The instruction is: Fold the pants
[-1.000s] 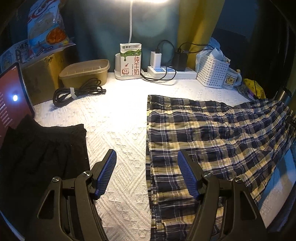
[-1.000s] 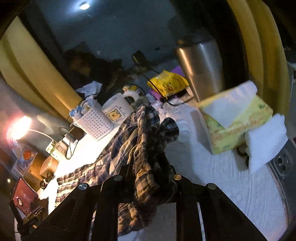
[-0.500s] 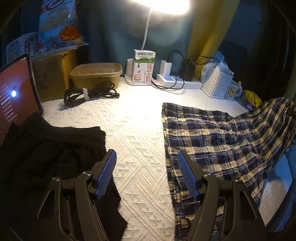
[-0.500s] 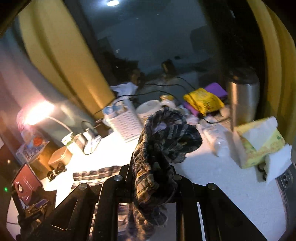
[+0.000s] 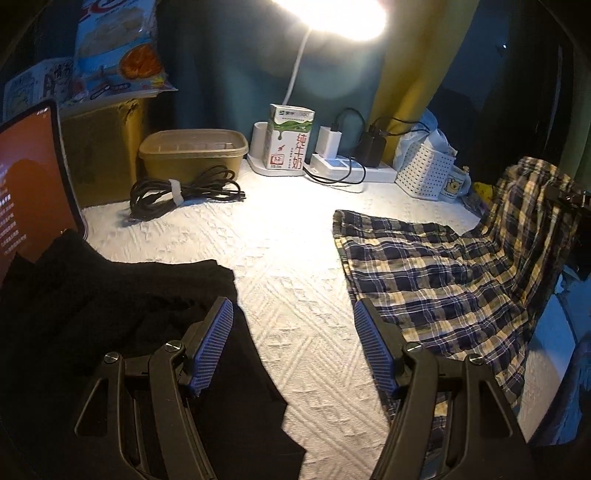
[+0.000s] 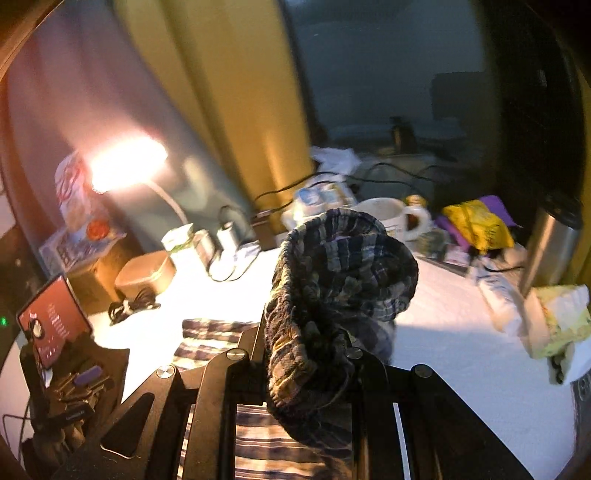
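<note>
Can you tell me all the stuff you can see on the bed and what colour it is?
plaid pants: 1, navy and cream, right side, one end lifted
black clothes: 1 pile, black, left front
cable: 1 bundle, black, by the tub
tub: 1, tan, back left
milk carton: 1, white and green, back middle
power strip: 1, white, back
basket: 1, white, back right
mug: 1, white, beside basket
tablet: 1, red screen, far left
lamp: 1, lit, top
left gripper: open, empty
right gripper: shut on pants
</note>
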Demonstrator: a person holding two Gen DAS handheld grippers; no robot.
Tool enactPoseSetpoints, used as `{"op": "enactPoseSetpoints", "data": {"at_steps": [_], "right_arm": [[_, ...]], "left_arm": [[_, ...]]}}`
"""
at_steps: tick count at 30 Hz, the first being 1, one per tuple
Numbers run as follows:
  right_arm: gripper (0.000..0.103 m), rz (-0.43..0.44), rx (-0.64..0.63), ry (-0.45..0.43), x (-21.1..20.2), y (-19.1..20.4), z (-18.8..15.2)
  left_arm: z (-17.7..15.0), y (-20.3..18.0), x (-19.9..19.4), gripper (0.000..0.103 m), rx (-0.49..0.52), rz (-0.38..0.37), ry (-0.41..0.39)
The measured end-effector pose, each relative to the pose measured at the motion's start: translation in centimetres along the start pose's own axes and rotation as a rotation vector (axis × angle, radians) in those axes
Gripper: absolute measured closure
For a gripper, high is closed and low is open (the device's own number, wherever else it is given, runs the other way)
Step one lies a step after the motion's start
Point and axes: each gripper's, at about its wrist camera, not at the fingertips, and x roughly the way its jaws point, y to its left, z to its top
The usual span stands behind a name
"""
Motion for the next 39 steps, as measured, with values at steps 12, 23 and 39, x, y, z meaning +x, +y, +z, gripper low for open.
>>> {"op": "enactPoseSetpoints", "data": {"at_steps": [12, 23, 39], "right_arm": [[0.084, 0.081, -0.142, 0.146, 7.2, 10.9, -2.5], [0.083, 0.099, -0.251, 0.331, 12.7, 16.7, -7.7], [0.037, 0.228, -0.309, 0.291, 9.1, 16.1, -7.9]], "left_arm": [[-1.3, 5.5, -1.7, 0.035, -0.091, -0.001, -0.022], [-1.7, 7.7, -2.4, 0.035, -0.116, -0.001, -0.015], [-0.2, 2.2, -2.9, 0.035, -0.035, -0.006, -0.008]]}}
